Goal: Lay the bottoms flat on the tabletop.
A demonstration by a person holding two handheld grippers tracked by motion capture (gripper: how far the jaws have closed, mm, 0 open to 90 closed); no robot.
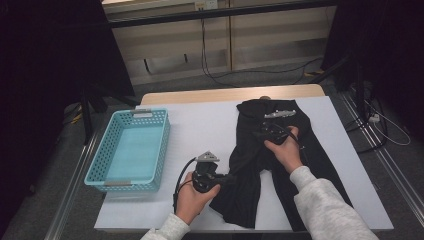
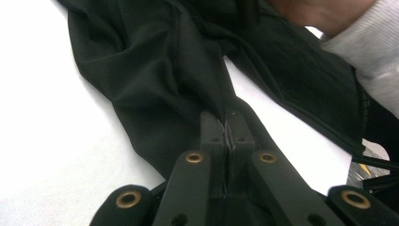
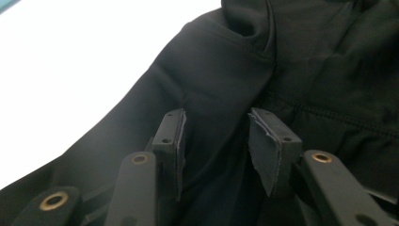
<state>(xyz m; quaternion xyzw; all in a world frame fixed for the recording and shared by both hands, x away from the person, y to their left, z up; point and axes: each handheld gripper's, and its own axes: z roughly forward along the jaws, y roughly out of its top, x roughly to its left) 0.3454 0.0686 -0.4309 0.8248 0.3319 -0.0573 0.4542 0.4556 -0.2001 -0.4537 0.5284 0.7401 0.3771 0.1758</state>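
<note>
They look to be partway through folding the black trousers (image 1: 272, 165) spread on the white tabletop (image 1: 200, 125): the left claw (image 2: 227, 129) is clamped tight on a fold of one leg near the front edge. The right claw (image 3: 214, 141) hangs half open just above the cloth near the waist, gripping nothing. I'd guess it next needs to settle and pinch there.

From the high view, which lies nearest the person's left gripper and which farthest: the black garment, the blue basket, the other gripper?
Measured from the left gripper:
1. Black garment: pinched in its shut jaws, so touching.
2. Blue basket: to its left, near corner a short way off.
3. Right gripper: up and to the right, over the garment's upper part.
Basket and right gripper are fairly close; the basket's corner seems nearer.
</note>
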